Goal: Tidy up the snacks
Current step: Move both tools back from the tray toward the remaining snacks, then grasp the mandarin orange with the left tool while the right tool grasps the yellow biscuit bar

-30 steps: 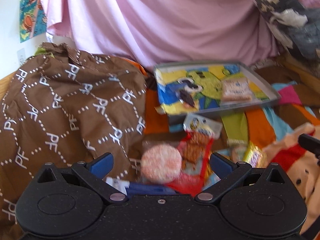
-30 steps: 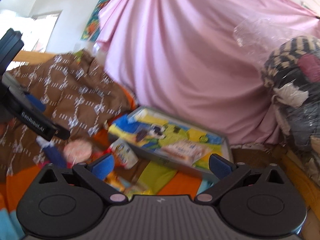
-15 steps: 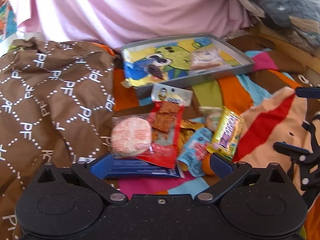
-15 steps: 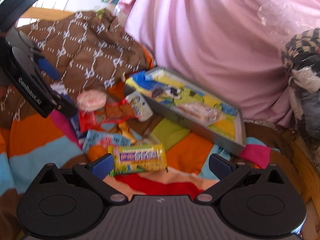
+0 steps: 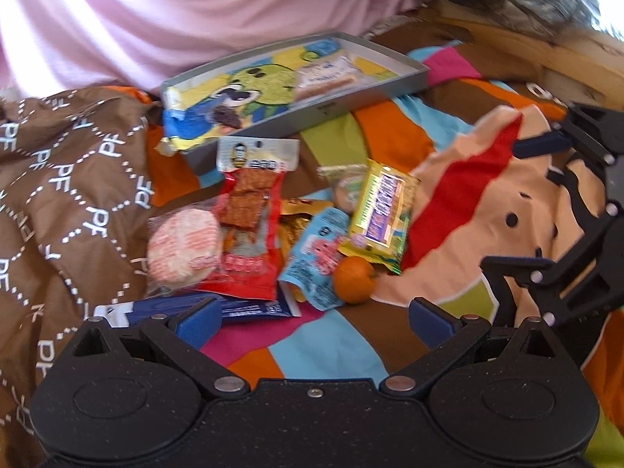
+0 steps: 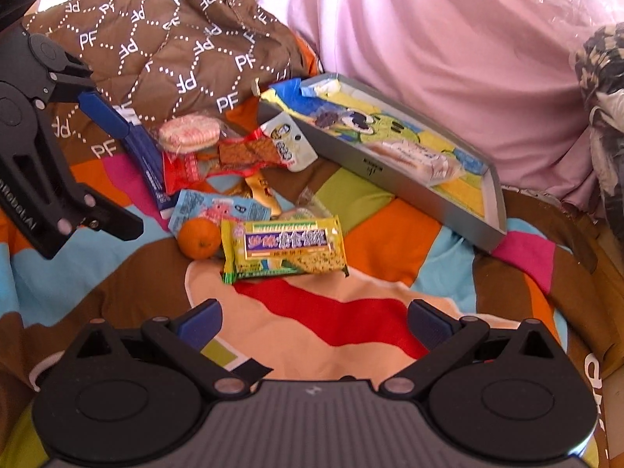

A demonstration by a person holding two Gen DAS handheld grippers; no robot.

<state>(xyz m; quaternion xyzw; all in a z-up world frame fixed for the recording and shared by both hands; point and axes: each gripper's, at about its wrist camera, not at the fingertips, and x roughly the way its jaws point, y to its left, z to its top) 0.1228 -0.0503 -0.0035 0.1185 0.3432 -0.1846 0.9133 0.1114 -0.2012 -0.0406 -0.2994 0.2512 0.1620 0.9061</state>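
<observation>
A shallow grey tray [image 6: 436, 199] with a cartoon-printed liner sits tilted in the upper middle of the right wrist view, its near corner just beside the snack pile; one pale wrapped bar [image 6: 419, 158] lies in its right half, the rest of the tray bare. Left of the tray in that view, the loose snacks lie bunched on the bedding: a blue flat packet [image 6: 150, 163], a round pink-and-white wrapped cake [image 6: 189, 133], a red packet with brown squares [image 6: 241, 154], a light-blue sachet [image 6: 218, 208], a small orange [image 6: 199, 238] touching the sachet, and a yellow-green bar pack [image 6: 282, 249] nearest the right gripper. The left gripper [image 5: 312, 314] hangs low over the pile with its jaws spread wide and empty, its left blue finger [image 5: 195, 318] over the blue flat packet. The right gripper [image 6: 314, 319] is likewise spread wide, holding nothing, above the quilt just short of the yellow-green bar pack. The surface is a patchwork quilt [image 6: 390, 234] in bright colours, with a brown lettered cloth [image 6: 175, 50] heaped upper left and a pink sheet [image 6: 448, 39] hanging behind.
</observation>
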